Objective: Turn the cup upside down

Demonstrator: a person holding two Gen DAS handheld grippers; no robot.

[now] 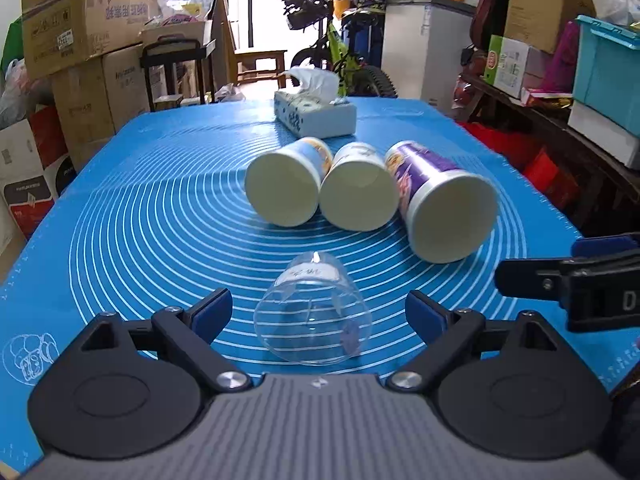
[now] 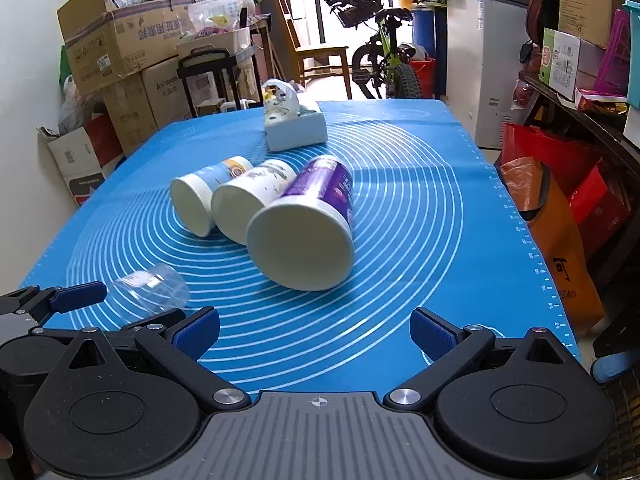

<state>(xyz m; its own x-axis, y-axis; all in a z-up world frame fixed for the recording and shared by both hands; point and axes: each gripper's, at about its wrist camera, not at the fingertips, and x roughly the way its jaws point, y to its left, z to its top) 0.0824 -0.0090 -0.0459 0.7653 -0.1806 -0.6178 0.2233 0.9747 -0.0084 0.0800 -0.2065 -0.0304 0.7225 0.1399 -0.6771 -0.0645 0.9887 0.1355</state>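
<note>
A clear plastic cup (image 1: pixel 314 310) lies on its side on the blue mat (image 1: pixel 140 220), mouth toward me. My left gripper (image 1: pixel 319 316) is open, with the cup between its fingers, not touching. Behind it three paper cups lie on their sides: a blue-printed one (image 1: pixel 286 184), a white one (image 1: pixel 358 190) and a taller purple one (image 1: pixel 442 200). In the right wrist view the clear cup (image 2: pixel 150 294) is at the lower left and the purple cup (image 2: pixel 308 236) is ahead. My right gripper (image 2: pixel 315 330) is open and empty over the mat (image 2: pixel 420 200).
A tissue box (image 1: pixel 316 112) stands at the back of the mat, also in the right wrist view (image 2: pixel 294 126). Cardboard boxes (image 1: pixel 80 20) are stacked left of the table. A bicycle (image 2: pixel 380 56) and a white cabinet (image 2: pixel 484 64) stand beyond. Shelves and bags (image 2: pixel 560 208) are to the right.
</note>
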